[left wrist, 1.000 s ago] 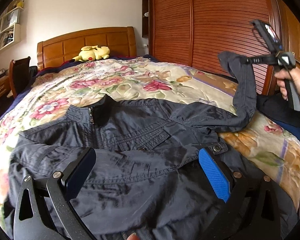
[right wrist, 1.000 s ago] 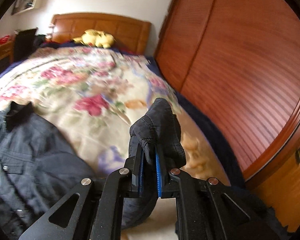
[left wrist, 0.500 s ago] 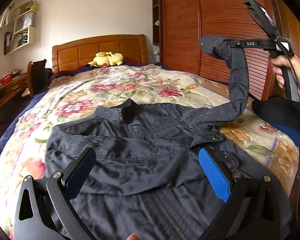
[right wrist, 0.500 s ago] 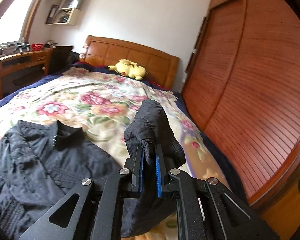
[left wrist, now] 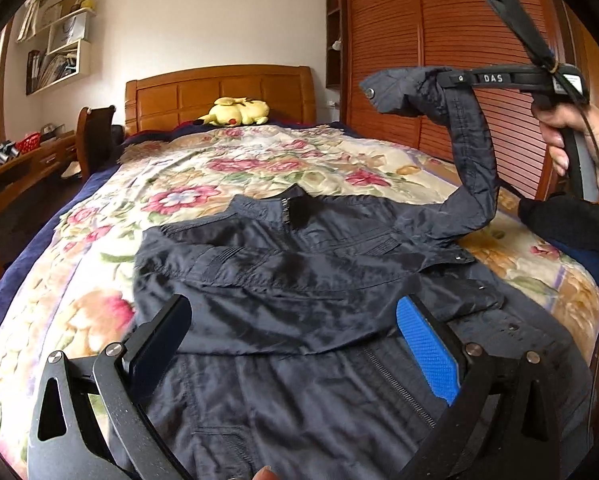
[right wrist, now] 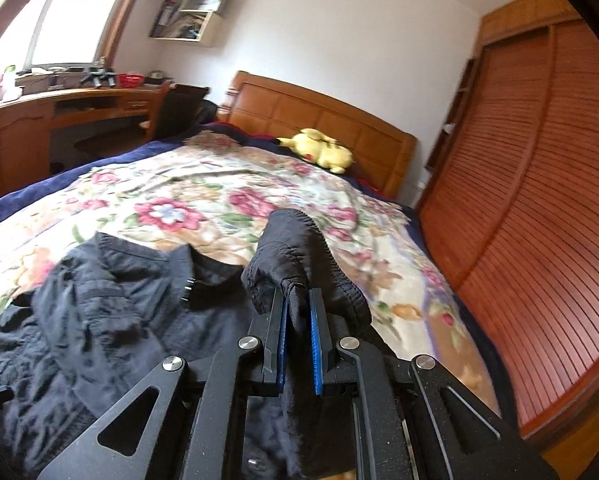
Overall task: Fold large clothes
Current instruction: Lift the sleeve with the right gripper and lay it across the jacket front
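Dark crinkled jacket [left wrist: 299, 280] (ribbed cuff [right wrist: 299, 256]) pinched.

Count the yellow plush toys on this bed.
1: a yellow plush toy lies at the head of the bed, against the wooden headboard. Others may be hidden.

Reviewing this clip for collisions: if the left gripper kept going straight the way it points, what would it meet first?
Probably the dark jacket spread on the bed: the open left gripper points slightly downward over its chest. Depth is hard to judge through the fisheye.
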`<state>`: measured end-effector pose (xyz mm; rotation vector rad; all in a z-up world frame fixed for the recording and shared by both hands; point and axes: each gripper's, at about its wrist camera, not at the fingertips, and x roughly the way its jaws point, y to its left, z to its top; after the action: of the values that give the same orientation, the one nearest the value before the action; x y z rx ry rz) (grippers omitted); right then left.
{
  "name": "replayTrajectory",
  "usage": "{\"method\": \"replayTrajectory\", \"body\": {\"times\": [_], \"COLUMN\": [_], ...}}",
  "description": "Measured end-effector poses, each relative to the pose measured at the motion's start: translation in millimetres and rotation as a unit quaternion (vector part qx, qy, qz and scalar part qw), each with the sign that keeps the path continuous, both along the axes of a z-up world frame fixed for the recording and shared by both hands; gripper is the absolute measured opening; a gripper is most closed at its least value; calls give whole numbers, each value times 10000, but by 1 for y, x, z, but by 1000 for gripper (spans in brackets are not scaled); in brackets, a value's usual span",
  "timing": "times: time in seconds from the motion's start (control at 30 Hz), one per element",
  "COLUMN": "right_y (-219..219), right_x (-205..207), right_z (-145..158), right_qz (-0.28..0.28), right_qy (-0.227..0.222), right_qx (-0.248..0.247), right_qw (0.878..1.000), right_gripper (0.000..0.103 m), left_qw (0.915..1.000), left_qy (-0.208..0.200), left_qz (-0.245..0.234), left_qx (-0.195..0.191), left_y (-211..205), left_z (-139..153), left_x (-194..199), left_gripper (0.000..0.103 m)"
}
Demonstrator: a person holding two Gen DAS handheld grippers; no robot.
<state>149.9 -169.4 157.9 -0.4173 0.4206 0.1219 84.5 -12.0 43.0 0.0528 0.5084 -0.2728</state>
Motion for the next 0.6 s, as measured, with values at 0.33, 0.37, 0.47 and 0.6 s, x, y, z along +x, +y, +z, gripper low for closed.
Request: {"method": "replayTrajectory", "body": {"times": [0.33,0.37,0.47,0.6], "right_y": [47,42,45,49], "right_x": [-1,-10,-18,-19], "right_z": [-4,-1,-4,-14], "right_qz": [838,920,1143,1385], "right_qy": [28,52,119,246], "right_qx": [167,184,262,403], "right_qw": [9963,9956,9930,9892], "right_gripper": [10,10,10,10], "left_qw": [9993,9992,9987,9977], "left_qy": [27,16,-2,7], "left_qz": [376,408,516,682], "left_qx": [29,26,34,22], "left_y": [52,56,69,87], "left_z": [-5,-5,-5,-8], "left_x": [-12,-13,-17,-20], "left_gripper": [103,103,103,103]}}
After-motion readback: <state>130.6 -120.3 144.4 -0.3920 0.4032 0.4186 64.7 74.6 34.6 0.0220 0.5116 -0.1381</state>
